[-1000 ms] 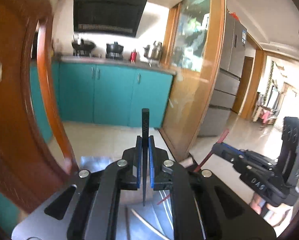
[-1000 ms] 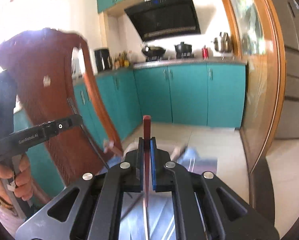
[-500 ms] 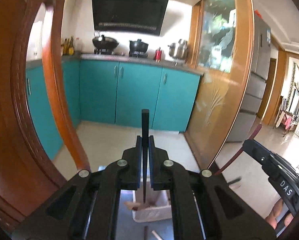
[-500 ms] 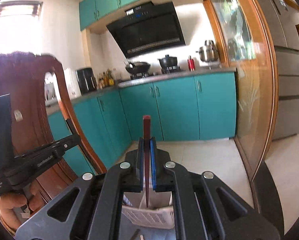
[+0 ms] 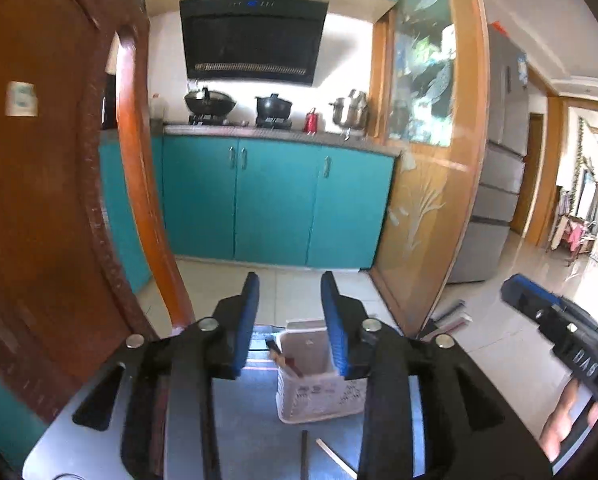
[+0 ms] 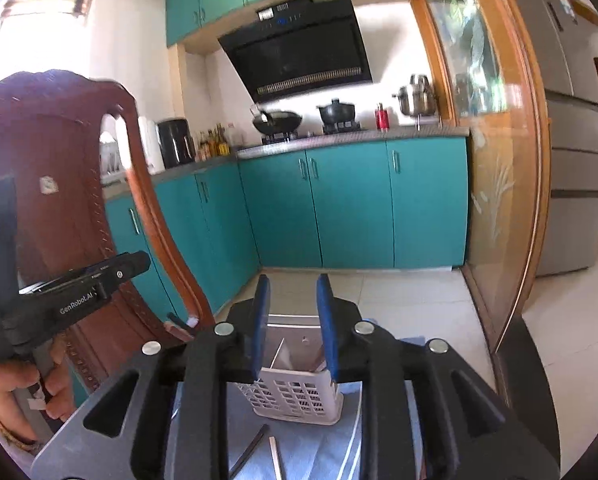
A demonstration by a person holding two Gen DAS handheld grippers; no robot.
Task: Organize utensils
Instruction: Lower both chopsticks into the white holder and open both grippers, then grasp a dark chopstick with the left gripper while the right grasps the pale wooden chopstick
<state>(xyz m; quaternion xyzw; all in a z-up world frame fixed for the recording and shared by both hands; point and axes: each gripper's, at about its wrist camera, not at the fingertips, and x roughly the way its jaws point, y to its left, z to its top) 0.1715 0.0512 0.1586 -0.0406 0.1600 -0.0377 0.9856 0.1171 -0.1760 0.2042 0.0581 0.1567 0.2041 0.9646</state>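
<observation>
My left gripper (image 5: 291,308) hangs just above the white slotted utensil basket (image 5: 319,380). Its jaws are opening and nothing is between the blue pads. A dark and a reddish chopstick (image 5: 289,360) stand in the basket. In the right wrist view my right gripper (image 6: 293,312) is over the same basket (image 6: 295,392), its jaws also opening with nothing between them. A pale stick (image 6: 277,354) leans inside the basket. Loose chopsticks lie on the table in front of the basket, a dark one (image 5: 305,452) and a light one (image 5: 335,456).
The basket stands on a blue-grey covered table (image 6: 311,448). A carved wooden chair back (image 5: 39,200) rises close on the left. A person's hand (image 6: 19,384) holds the left gripper's handle. Teal kitchen cabinets (image 5: 275,208) and a glass door panel (image 5: 427,200) lie beyond the table.
Both grippers have sunk toward the basket and opened. The black chopstick has left the left jaws and the red one has left the right jaws.
</observation>
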